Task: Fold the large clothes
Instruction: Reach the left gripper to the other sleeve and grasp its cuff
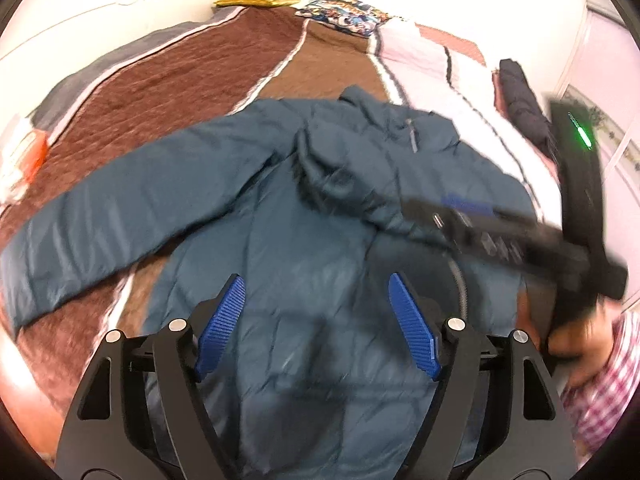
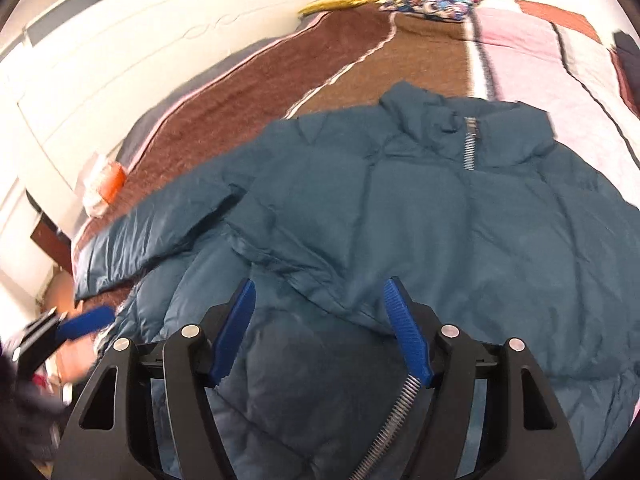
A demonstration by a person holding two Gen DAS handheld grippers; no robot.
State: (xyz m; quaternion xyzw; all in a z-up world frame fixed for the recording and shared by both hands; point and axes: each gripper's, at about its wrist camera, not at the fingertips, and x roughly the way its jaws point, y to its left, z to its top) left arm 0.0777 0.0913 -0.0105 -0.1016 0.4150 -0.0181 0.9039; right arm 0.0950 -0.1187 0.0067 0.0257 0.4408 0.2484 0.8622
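A teal puffer jacket [image 1: 304, 248] lies front-up on the bed, collar and zipper at the far end. Its left sleeve [image 1: 100, 220] stretches out to the left. The right sleeve is folded across the chest, seen in the right wrist view [image 2: 320, 240]. My left gripper [image 1: 316, 300] is open and empty above the jacket's lower body. My right gripper [image 2: 320, 304] is open and empty above the jacket [image 2: 460, 240], near the folded sleeve's edge. The right gripper also shows blurred in the left wrist view [image 1: 468, 204], over the jacket's right side.
A brown striped blanket [image 1: 192, 92] and a pink quilt [image 1: 424, 56] cover the bed. A yellow pillow [image 1: 256, 0] and a patterned pillow [image 1: 344, 14] lie by the white headboard [image 2: 120, 60]. A dark garment [image 1: 524, 108] lies far right; an orange-and-white packet [image 2: 102, 184] sits left.
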